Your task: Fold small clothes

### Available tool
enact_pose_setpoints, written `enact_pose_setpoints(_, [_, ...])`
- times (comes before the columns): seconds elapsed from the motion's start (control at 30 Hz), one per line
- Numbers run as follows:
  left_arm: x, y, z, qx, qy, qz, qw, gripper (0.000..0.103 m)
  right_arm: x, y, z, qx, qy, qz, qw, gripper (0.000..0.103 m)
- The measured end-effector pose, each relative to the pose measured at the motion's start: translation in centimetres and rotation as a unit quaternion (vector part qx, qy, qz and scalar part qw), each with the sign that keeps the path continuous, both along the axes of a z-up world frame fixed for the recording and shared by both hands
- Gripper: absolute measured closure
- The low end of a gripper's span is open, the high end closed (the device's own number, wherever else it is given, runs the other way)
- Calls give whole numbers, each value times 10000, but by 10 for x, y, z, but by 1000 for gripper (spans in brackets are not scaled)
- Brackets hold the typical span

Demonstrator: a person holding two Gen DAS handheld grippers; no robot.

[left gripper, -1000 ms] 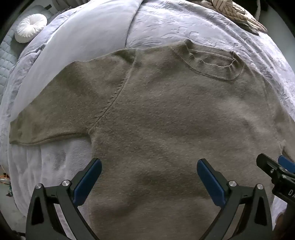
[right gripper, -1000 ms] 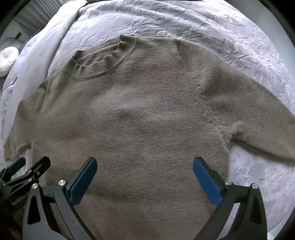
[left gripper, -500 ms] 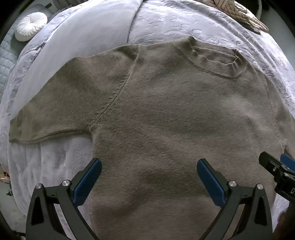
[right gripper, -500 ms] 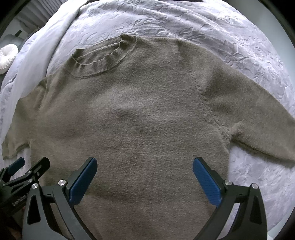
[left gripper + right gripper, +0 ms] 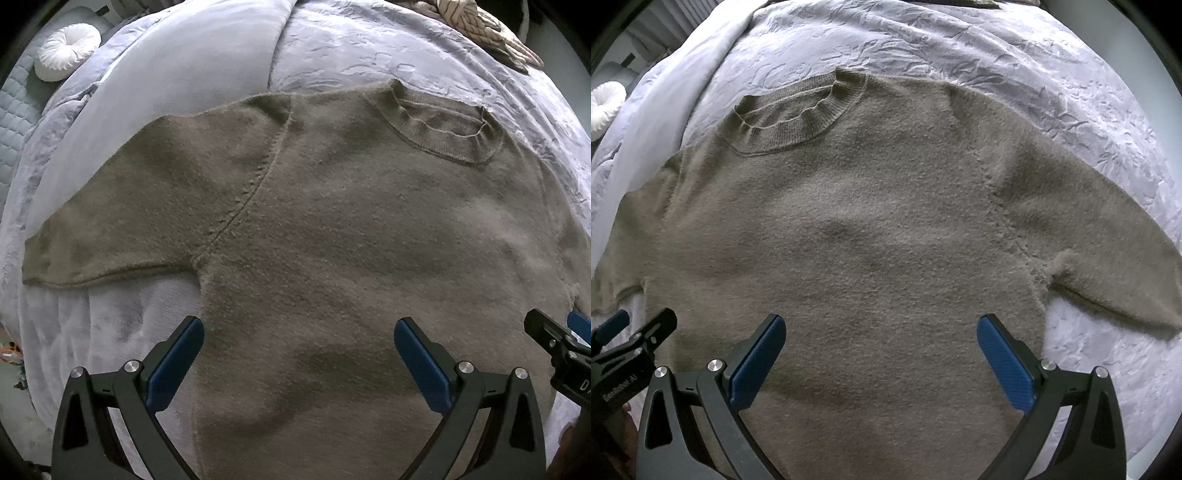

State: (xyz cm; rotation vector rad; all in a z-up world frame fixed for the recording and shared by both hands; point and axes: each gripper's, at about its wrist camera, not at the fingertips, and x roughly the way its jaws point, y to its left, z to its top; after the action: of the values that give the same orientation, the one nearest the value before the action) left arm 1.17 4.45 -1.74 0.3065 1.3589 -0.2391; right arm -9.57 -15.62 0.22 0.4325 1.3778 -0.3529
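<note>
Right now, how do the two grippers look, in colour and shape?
Both the left gripper and the right gripper have black angular frames with triangular cut-outs, silver screws and blue textured finger pads. White lettering marks the left gripper's side.

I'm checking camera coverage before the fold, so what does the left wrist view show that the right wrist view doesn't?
Only the left wrist view shows the sweater's left sleeve end and a striped knit item at the bed's far edge. Only the right wrist view shows the right sleeve stretched out. Both show the brown sweater flat on the lavender bedspread, its ribbed collar, a white round cushion, and the open left claw and right claw.
</note>
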Motion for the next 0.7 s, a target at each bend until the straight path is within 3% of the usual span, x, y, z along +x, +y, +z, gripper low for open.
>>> enact_pose_setpoints(0.53, [5,-9,2,32,24,57,10000,0,0,-2,3,-49,-75,125,9999,0])
enact_pose_setpoints(0.7, [6,-6,3,36,16,50,10000,0,2,4,3,55,-339,113,9993,0])
